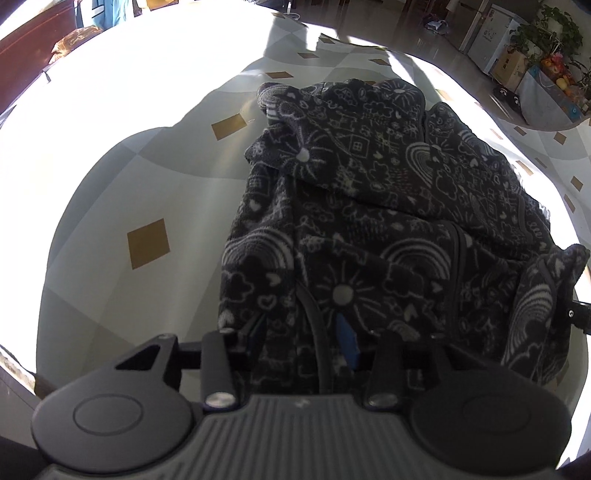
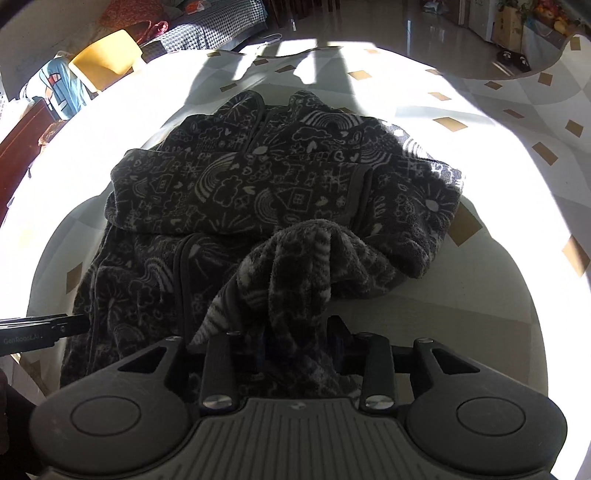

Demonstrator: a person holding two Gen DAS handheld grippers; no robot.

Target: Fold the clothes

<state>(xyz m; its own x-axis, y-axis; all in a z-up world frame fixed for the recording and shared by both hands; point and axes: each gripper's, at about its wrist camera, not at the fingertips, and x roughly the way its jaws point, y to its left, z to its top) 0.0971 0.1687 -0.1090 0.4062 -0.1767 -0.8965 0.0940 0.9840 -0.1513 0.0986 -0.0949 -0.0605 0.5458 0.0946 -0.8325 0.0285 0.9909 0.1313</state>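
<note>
Two tongs: both are at the near edge of one garment, each with fleece bunched between its fingers.
Garment: a dark fleece jacket (image 1: 369, 206) with white doodle print (rainbows, suns, hearts, little houses) lies in a loose heap on the worktop (image 1: 155, 177); a zipper line runs down its front.
Position: the jacket sits toward the right in the left wrist view and near the centre in the right wrist view (image 2: 258, 192), half in shade and half in strong sun.
Left tongs (image 1: 325, 343): pressed in on the jacket's near hem, with fabric filling the gap between the fingers; a blue pad (image 1: 349, 343) shows through the folds.
Right tongs (image 2: 295, 343): pinching a gathered bunch of the jacket that shows its paler, fuzzy inner side, drawn up into a ridge above the rest of the heap.
Each other: the left tongs' black finger enters the right wrist view from the left edge, touching the jacket's side.
Worktop: a pale covering with grey diamond shapes and small tan squares (image 1: 147, 243).
Surroundings: a yellow chair (image 2: 107, 59) stands beyond the worktop's far edge, and a potted plant (image 1: 546, 33) stands by a cabinet in the room behind.
</note>
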